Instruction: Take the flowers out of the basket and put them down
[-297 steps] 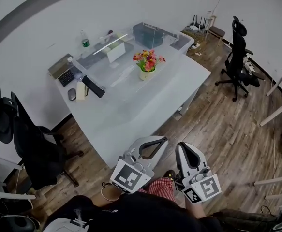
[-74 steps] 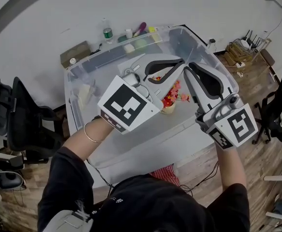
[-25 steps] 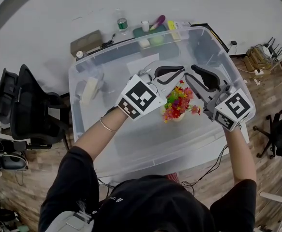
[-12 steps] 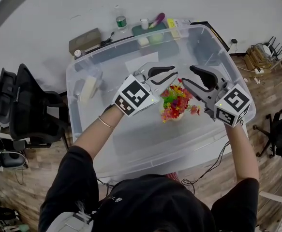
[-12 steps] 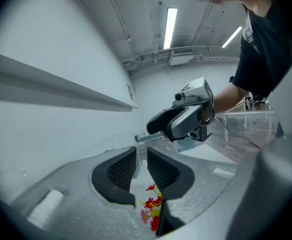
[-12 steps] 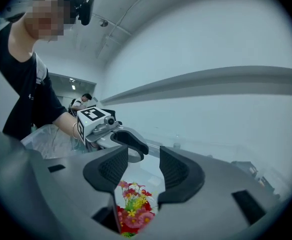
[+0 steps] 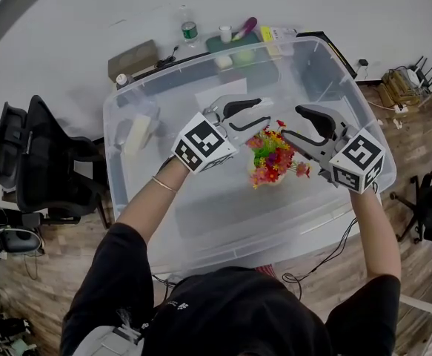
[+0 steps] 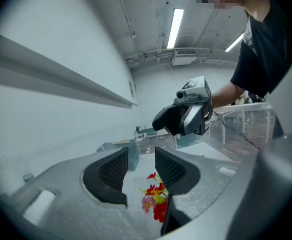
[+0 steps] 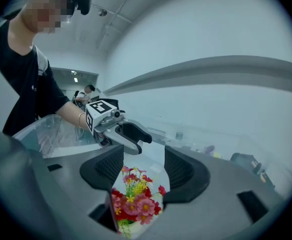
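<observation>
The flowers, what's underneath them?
A small pale basket peeks out below the flowers. The blooms cover most of it, so what holds the stems inside is hidden.

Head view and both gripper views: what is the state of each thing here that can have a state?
left gripper, open; jaws have just been opening, nothing between them.
right gripper, open; jaws have just been opening, nothing gripped.
flowers, upright in the basket, untouched.
basket, standing inside the bin.
bin, open on top, no lid.
</observation>
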Demonstrator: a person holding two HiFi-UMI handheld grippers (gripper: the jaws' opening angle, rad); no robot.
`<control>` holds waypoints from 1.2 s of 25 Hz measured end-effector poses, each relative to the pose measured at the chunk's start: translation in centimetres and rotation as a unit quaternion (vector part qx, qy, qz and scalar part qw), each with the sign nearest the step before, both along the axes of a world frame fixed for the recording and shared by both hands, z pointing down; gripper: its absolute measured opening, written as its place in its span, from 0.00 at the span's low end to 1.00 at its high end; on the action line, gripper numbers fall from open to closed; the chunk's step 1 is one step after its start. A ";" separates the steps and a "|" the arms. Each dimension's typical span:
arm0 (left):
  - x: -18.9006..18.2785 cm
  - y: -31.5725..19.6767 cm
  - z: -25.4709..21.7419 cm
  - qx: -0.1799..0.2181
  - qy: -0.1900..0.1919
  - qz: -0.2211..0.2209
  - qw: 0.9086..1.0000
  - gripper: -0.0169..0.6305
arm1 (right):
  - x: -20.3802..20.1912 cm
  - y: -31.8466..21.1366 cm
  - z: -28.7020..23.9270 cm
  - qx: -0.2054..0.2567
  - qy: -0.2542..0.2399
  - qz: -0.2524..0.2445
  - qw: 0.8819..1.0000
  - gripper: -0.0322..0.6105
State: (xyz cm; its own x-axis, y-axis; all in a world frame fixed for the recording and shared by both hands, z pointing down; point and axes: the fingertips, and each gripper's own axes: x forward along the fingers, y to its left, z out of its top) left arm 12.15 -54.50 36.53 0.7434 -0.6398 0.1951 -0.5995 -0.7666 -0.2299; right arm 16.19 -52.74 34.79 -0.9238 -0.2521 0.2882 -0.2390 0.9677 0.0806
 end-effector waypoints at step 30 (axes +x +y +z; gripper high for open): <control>-2.5 2.7 14.0 -0.155 -0.074 0.051 0.984 0.58 | -0.4 2.1 5.7 -0.028 0.146 -0.069 0.987 0.58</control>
